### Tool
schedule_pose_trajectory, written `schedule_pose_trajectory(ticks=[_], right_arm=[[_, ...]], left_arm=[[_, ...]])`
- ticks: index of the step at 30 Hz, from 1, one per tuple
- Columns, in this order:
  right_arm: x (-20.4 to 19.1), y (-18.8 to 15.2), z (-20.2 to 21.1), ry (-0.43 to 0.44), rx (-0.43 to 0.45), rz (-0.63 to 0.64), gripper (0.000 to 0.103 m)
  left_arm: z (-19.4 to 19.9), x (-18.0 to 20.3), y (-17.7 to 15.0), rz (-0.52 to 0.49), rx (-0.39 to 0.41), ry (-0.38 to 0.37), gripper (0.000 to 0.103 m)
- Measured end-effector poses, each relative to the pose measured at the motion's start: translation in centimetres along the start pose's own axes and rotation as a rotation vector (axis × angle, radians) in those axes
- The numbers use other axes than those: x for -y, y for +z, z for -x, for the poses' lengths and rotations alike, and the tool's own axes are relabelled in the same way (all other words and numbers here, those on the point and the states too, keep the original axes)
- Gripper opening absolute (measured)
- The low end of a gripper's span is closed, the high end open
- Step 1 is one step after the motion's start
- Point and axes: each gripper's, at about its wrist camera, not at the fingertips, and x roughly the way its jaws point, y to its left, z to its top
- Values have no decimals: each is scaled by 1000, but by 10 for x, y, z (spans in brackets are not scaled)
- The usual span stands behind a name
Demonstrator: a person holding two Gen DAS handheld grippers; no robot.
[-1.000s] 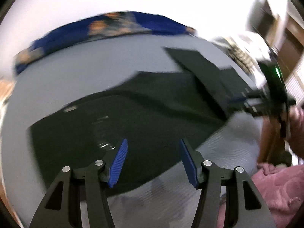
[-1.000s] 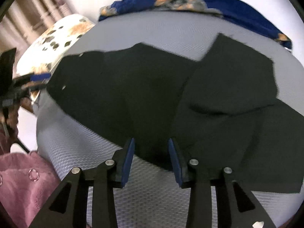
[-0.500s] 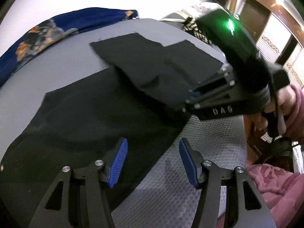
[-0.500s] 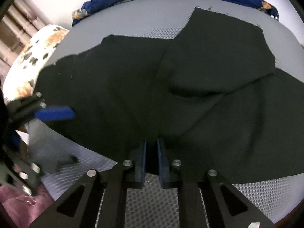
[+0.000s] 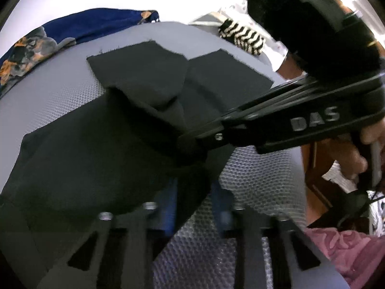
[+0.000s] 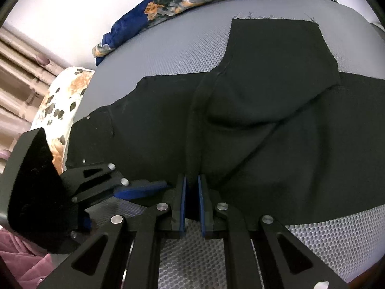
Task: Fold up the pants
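A: Where are the pants (image 6: 252, 125)?
B: Spread black across the grey mesh mat (image 6: 336, 236), their near edge right at both sets of fingers.
A: And the right gripper (image 6: 191, 204)?
B: Clamped on a raised ridge of the cloth, blue pads nearly meeting.
A: The left gripper (image 5: 192, 204)?
B: Its jaws are closing, blurred, with the pants' edge between them; I see no pressing yet. It sits just beside the right one.

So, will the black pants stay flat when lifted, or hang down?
Probably floppy: the pants ridge up inside the right gripper. Likely light, since that small pinch bunches them. They may drag, not slide, on the textured mat.
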Motion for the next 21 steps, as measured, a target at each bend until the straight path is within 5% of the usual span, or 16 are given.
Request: schedule_pose_trajectory(ticks=[7,12,17,21], right_arm=[[7,4,-1,1,-43,-42,19],[4,32,14,-139,7,25,30],[-1,103,0,-260,51,98,46],[-2,177,-43,-373,18,111,46]], left_arm=[[-4,-12,-2,56,14,-43,5],[0,-21,-5,105,50,-100,5],[-1,-30,-7,147,66,-152,5],[-1,-31,-10,159,85,-159,5]])
